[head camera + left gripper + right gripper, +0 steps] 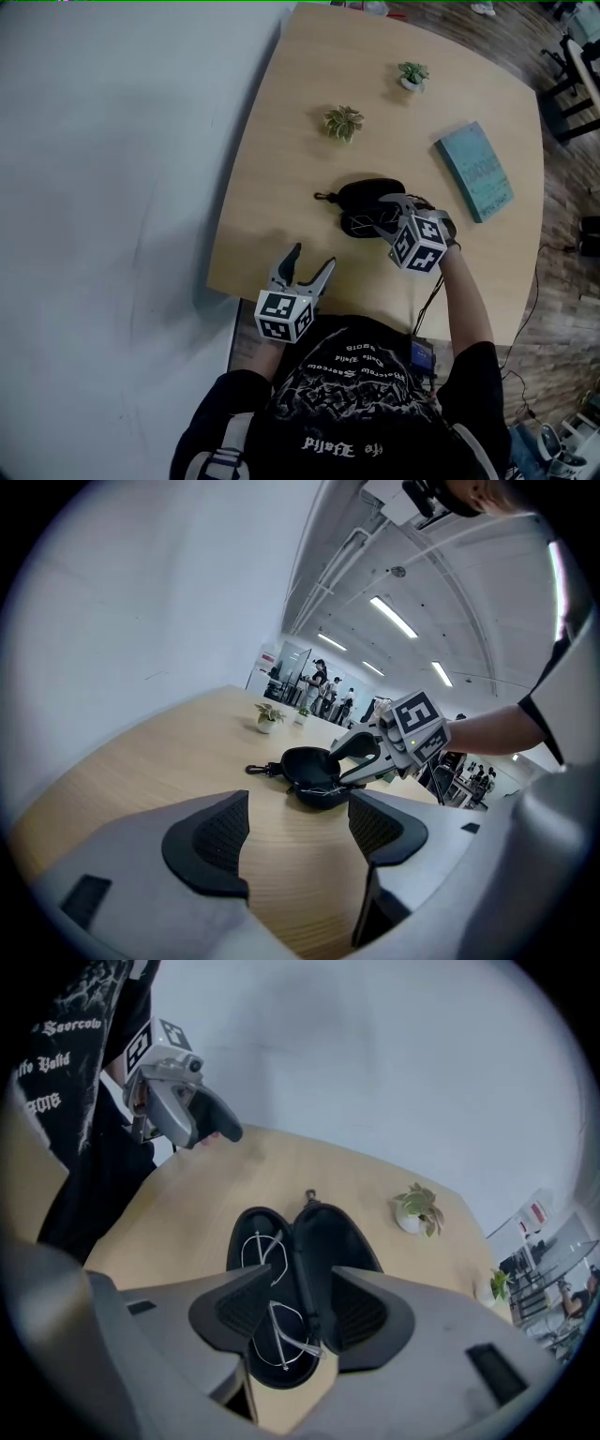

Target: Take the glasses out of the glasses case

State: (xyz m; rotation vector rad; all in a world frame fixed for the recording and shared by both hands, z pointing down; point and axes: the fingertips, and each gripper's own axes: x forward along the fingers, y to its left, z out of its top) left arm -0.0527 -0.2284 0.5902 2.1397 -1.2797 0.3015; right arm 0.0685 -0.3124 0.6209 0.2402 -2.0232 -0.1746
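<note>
The left gripper point(307, 264) hangs near the pale wooden table's point(281, 178) edge, jaws apart, empty. Thin wire-framed glasses point(281, 1340) lie in one half of the open black clamshell case point(342, 1232). The right gripper point(305, 1302) straddles them, jaws apart. Pinching the hinge ridge instead could drag the unheld case.

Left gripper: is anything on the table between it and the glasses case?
Nothing: only bare table runs from the left gripper to the open case, as the left gripper view shows.
</note>
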